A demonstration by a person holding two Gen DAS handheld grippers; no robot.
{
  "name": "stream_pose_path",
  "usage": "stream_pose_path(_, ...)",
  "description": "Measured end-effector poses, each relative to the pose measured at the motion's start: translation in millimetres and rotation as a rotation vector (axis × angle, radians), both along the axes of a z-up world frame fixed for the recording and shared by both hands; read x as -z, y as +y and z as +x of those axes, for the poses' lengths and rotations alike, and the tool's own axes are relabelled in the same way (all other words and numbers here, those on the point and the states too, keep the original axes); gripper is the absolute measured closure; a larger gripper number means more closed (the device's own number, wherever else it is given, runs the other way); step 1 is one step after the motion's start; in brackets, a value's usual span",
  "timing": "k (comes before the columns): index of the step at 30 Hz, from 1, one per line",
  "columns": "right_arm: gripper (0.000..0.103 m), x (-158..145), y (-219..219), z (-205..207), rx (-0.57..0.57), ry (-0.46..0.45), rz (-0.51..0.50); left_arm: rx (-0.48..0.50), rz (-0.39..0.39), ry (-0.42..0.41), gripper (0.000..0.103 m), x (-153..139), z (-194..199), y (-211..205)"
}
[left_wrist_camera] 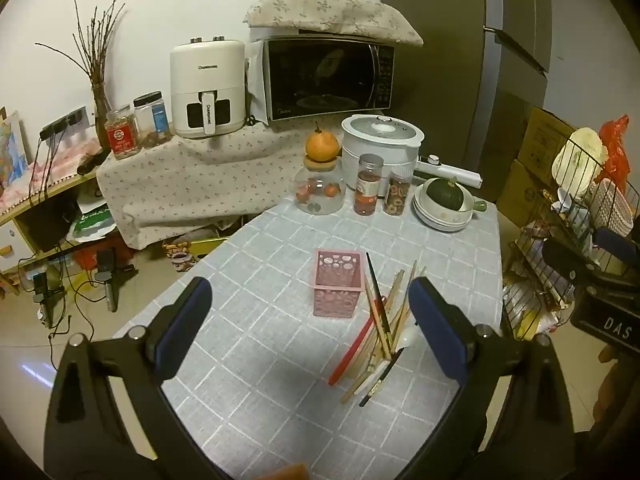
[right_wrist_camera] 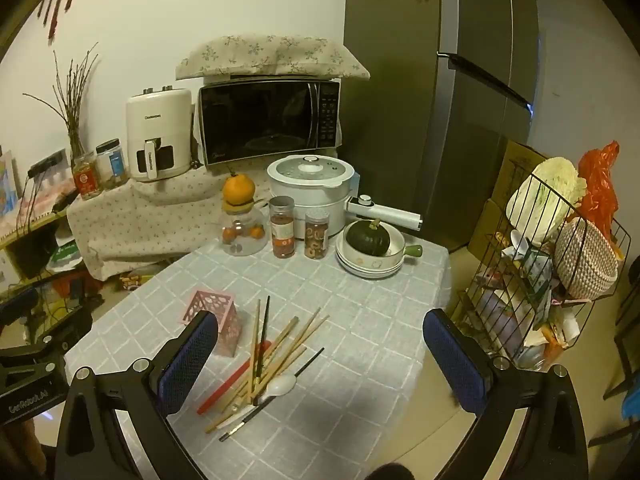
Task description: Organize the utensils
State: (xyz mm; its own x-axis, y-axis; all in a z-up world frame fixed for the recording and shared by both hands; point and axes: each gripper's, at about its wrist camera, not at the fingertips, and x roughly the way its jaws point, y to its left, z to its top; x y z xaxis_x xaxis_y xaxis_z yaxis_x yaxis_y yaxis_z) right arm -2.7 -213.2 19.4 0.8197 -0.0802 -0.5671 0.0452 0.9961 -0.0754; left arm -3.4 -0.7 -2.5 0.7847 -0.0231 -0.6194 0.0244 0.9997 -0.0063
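A pink perforated holder (left_wrist_camera: 339, 283) (right_wrist_camera: 216, 316) stands upright on the grey checked tablecloth (left_wrist_camera: 280, 380) (right_wrist_camera: 360, 340). Beside it to the right lies a loose pile of utensils (left_wrist_camera: 380, 332) (right_wrist_camera: 264, 364): wooden chopsticks, dark chopsticks, a red stick and a white spoon (right_wrist_camera: 282, 384). My left gripper (left_wrist_camera: 316, 328) hovers above the table, open and holding nothing, with the holder between its blue pads in the view. My right gripper (right_wrist_camera: 320, 360) is open too, nothing held, above the pile's right side.
At the table's far end stand a glass jar with an orange on top (left_wrist_camera: 320, 184), two spice jars (left_wrist_camera: 370, 190), a rice cooker (left_wrist_camera: 384, 144) and stacked bowls holding a green squash (left_wrist_camera: 444, 204). A wire rack (right_wrist_camera: 560, 264) crowds the right edge. Microwave and air fryer sit behind.
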Motion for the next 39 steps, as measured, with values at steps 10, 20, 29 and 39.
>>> stream_pose_path(10,0.0,0.0,-1.0,1.3,0.0,0.001,0.009,0.011,-0.008,-0.003,0.004,0.4,-0.6,-1.0)
stream_pose_path(20,0.0,-0.3,-2.0,1.1,0.001,-0.004,0.019,0.013,-0.01,-0.003,0.004,1.6,-1.0,-2.5)
stream_pose_path(29,0.0,-0.1,-2.4,1.2,0.001,-0.003,0.021,0.013,-0.01,-0.003,0.004,1.2,-0.7,-2.8)
stream_pose_path(39,0.0,0.2,-1.6,1.0,-0.001,-0.002,0.023,0.014,-0.011,-0.005,0.004,1.6,-1.8,-3.2)
